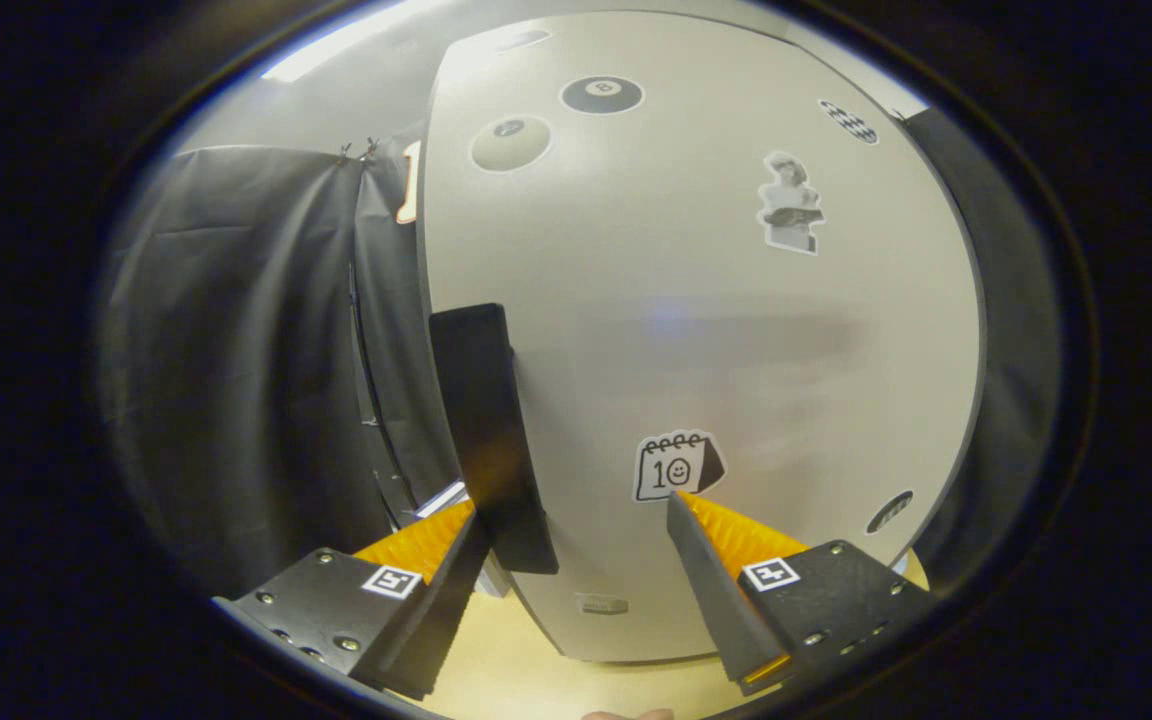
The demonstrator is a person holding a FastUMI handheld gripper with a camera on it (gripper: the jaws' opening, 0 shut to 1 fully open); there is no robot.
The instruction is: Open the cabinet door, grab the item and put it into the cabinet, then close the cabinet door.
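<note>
We're up close on the cabinet door [736, 330], a pale panel with stickers on it: two billiard-ball stickers at 12 o'clock from the fingers, a figure sticker at 1 o'clock, and a calendar sticker [677, 466] just ahead of the right fingertip. The dark handle [489, 440] is a long flat bar fixed near the door's left edge. Its long axis runs near upright, tilted a little, upper end toward 11 o'clock, lower end toward 5 o'clock, ending beside the left finger.

The gripper [576, 510] has its fingers spread wide with nothing pinched. The left finger sits touching or just beside the handle's lower end, we cannot tell which. The right finger is well apart from the handle, over bare door. The handle lies toward the left side of the gap, not centred.

Our read on progress: the door looks flat-on and closed, so either opening has not begun or it is the closing end, and we cannot tell which. The item to store can't be located from here. A light wooden table top [536, 680] runs under the cabinet at 6 o'clock.
</note>
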